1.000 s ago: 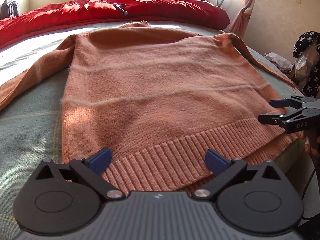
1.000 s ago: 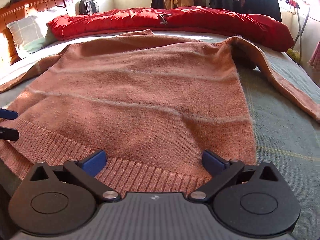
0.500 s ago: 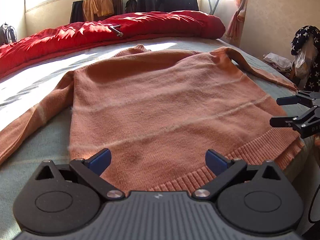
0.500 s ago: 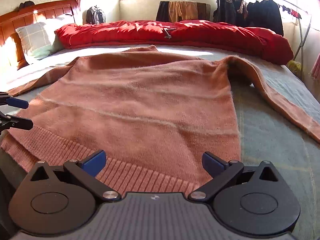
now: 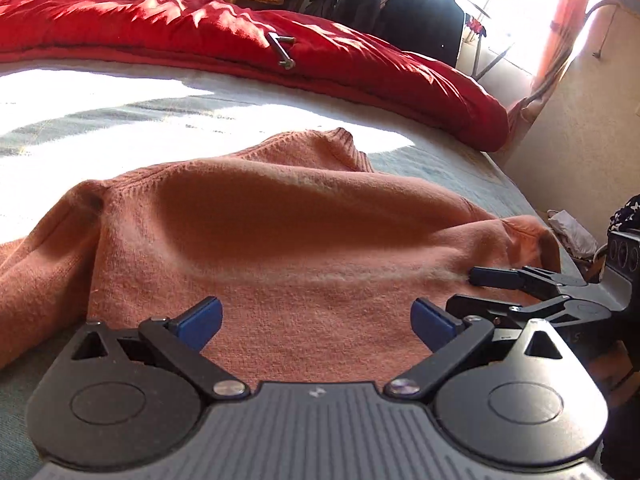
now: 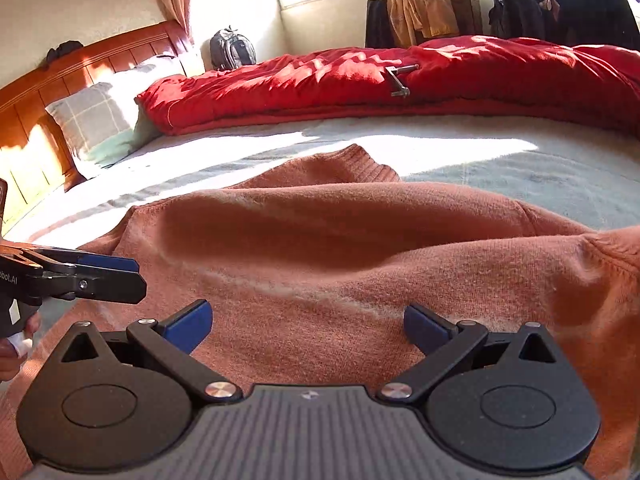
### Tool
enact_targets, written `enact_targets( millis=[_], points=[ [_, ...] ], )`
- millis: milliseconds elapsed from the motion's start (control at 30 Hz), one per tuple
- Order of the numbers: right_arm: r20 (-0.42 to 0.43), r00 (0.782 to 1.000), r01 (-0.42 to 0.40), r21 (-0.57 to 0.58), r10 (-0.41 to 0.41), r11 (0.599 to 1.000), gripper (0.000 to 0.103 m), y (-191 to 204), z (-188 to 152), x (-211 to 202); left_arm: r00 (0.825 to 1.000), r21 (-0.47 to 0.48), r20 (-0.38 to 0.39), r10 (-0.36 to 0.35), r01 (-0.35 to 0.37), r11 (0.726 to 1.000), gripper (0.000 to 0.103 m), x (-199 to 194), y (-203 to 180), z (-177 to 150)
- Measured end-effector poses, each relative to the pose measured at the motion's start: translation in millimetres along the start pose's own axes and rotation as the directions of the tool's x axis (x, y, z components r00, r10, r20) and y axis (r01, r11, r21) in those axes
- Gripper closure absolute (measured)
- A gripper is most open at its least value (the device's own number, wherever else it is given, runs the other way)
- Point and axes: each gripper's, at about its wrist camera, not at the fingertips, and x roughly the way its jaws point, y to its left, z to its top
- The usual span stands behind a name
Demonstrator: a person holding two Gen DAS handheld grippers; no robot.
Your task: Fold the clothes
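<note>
Both tongs have advanced up the sweater since a second ago: then the ribbed hem lay just ahead of the pads, now the hem is out of view and mid-body knit fills the gap between them.

Left tongs (image 5: 316,322): pads spread wide, nothing between them, low over the cloth. Right tongs (image 6: 308,324): same, wide apart and empty. Each shows side-on in the other's view, pads parted there too. They sit side by side and close.

Sweater (image 5: 280,240) lies on the bed (image 5: 100,120), long axis running straight away from both tongs toward the collar (image 5: 340,144) at the far end. A broad bulge rises across the body ahead of the pads. One sleeve trails off to the left (image 5: 36,272); the right shoulder (image 6: 592,256) humps up near the right tongs.

Red quilt (image 6: 360,80) beyond, well apart.

Judgement: fold not yet made. Neither side is clearly nearer; contact with the cloth cannot be told.
</note>
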Motion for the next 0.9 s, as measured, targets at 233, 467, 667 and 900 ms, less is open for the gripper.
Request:
enact_targets(
  millis=[233,467,667,900],
  points=[
    [-0.037,0.989,0.138,-0.104,-0.143,0.985,0.000,-18,-44,-43,0.996,0.085,0.027,0.091,-0.092,0.992,0.003,-28,20,-35],
    [-0.023,0.968,0.248,-0.023,-0.249,0.968,0.000,-27,-110,-121,0.987,0.220,-0.001,0.161,-0.157,0.963,0.003,-62,4,-72],
    [-0.019,0.953,0.301,-0.048,-0.303,0.952,0.000,3,-113,-145,0.990,0.247,0.023,0.138,-0.140,0.959,0.003,-82,-26,-69],
    [0.093,0.984,0.171,-0.202,-0.155,0.964,0.000,48,-47,-98,0.995,0.281,-0.016,0.097,-0.088,0.956,0.003,-59,-65,-73]
  ],
)
